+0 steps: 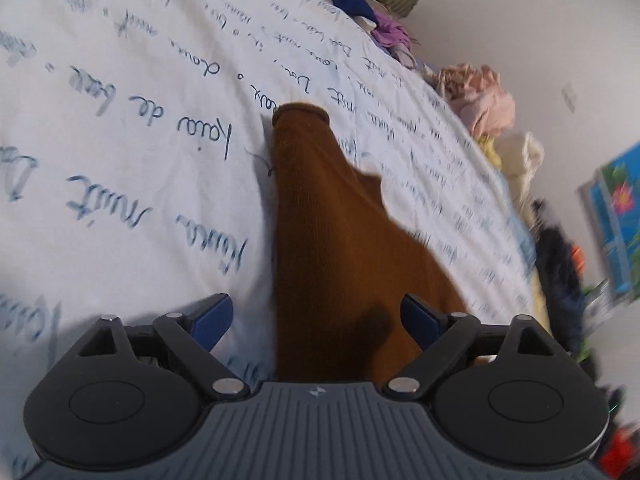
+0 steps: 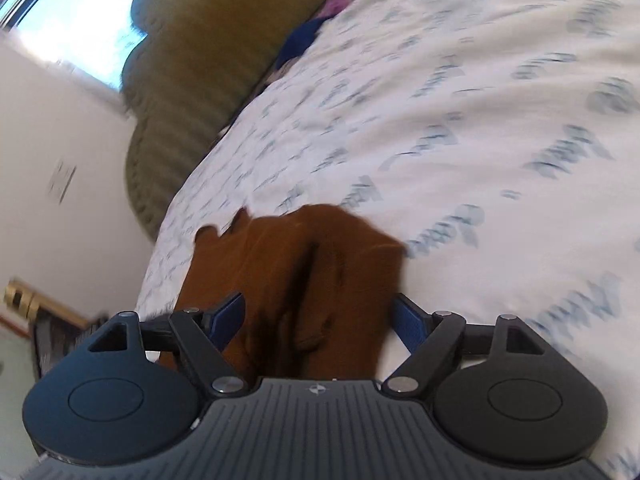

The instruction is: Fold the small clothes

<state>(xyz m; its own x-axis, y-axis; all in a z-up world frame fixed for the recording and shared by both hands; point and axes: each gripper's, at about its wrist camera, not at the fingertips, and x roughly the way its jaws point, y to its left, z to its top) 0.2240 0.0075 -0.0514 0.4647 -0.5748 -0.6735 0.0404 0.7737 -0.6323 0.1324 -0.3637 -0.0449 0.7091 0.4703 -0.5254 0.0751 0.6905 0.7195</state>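
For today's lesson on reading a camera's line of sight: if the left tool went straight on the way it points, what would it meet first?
Most likely the brown garment, which lies between the open left tool fingers, on the white printed bedcover. Depth is hard to judge.

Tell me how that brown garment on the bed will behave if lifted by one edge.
The brown garment is probably floppy: it lies creased and bunched on the printed bedsheet. It likely drapes and unfolds when lifted. Being knit-looking, it should not be slippery.
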